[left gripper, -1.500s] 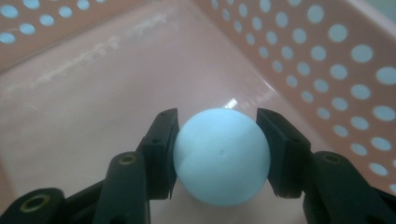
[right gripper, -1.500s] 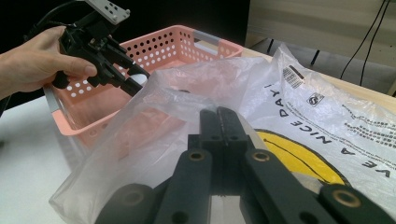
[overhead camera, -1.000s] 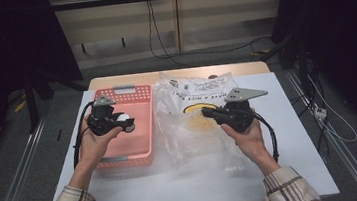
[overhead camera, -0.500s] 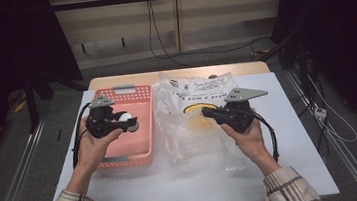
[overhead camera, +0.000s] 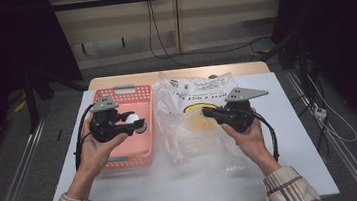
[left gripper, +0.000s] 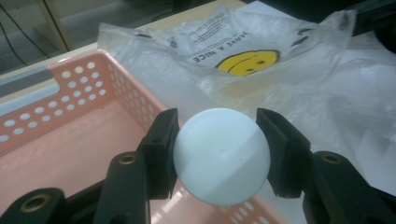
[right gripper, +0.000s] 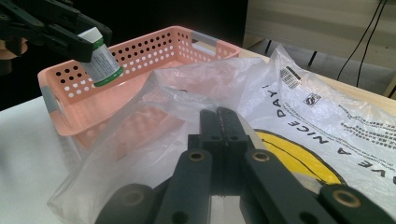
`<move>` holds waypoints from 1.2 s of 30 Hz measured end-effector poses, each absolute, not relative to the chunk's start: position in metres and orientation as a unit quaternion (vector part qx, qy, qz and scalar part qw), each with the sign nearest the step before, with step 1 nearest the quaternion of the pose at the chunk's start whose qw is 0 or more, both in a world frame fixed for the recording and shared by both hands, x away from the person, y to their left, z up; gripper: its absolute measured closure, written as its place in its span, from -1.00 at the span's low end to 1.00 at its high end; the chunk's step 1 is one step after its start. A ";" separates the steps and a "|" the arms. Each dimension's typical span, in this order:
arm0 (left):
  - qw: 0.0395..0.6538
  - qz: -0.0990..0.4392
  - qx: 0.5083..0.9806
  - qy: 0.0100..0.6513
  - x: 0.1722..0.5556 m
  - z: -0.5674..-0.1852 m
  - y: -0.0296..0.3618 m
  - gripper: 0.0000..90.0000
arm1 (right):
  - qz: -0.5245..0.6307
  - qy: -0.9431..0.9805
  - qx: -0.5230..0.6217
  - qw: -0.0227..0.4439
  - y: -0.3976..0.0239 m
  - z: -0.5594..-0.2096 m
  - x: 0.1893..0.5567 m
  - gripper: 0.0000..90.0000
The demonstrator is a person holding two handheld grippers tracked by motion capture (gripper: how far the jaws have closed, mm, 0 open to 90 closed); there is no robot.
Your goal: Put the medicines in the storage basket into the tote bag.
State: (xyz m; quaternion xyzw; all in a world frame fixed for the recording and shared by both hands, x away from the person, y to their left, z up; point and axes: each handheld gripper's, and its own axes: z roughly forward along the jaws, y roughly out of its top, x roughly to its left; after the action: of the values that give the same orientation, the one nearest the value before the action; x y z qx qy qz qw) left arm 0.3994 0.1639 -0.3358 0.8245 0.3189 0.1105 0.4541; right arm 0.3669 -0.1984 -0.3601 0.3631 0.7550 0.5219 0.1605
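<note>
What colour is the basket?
Pink basket, grey handles; the right gripper view shows it best.

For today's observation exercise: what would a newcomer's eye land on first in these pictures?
Probably the small white-capped bottle clamped in the left gripper above the pink basket. Next, the clear plastic bag with its yellow smiley face, spread mid-table, where the right gripper has its jaws shut on the film.

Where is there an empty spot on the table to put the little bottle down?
The white table is bare in front, between the pink basket, the plastic bag and the near edge. There is a bare strip right of the bag. The basket's floor looks free too. The middle is crowded by the bag.
</note>
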 end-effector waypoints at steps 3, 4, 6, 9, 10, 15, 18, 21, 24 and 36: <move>0.461 0.109 0.825 0.309 0.393 -0.331 0.158 0.14 | 0.521 0.756 0.361 0.159 -0.198 -0.361 0.367 1.00; 0.463 0.108 0.825 0.305 0.391 -0.330 0.156 0.14 | 0.521 0.756 0.361 0.159 -0.198 -0.361 0.367 1.00; 0.465 0.105 0.827 0.297 0.387 -0.328 0.152 0.14 | 0.521 0.758 0.360 0.157 -0.197 -0.361 0.367 1.00; 0.469 0.101 0.830 0.284 0.382 -0.326 0.146 0.14 | 0.521 0.758 0.360 0.158 -0.197 -0.361 0.367 1.00; 0.469 0.098 0.831 0.281 0.381 -0.326 0.144 0.14 | 0.521 0.757 0.360 0.158 -0.197 -0.361 0.367 1.00; 0.476 0.089 0.835 0.263 0.373 -0.323 0.133 0.14 | 0.522 0.757 0.360 0.159 -0.197 -0.360 0.367 1.00; 0.479 0.082 0.835 0.257 0.369 -0.322 0.125 0.14 | 0.523 0.757 0.360 0.157 -0.197 -0.360 0.366 1.00; 0.479 0.077 0.839 0.247 0.365 -0.321 0.115 0.14 | 0.524 0.758 0.358 0.152 -0.196 -0.360 0.366 1.00; 0.476 0.077 0.846 0.229 0.359 -0.321 0.102 0.14 | 0.522 0.760 0.357 0.149 -0.195 -0.360 0.366 1.00; 0.470 0.050 0.860 0.190 0.358 -0.336 0.043 0.13 | 0.522 0.761 0.355 0.146 -0.195 -0.360 0.365 1.00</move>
State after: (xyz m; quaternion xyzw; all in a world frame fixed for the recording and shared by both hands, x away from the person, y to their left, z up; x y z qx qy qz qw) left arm 0.3579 0.0428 -0.3356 0.8605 0.1903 0.0501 0.4699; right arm 0.3654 -0.1950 -0.3603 0.3552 0.7614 0.5223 0.1458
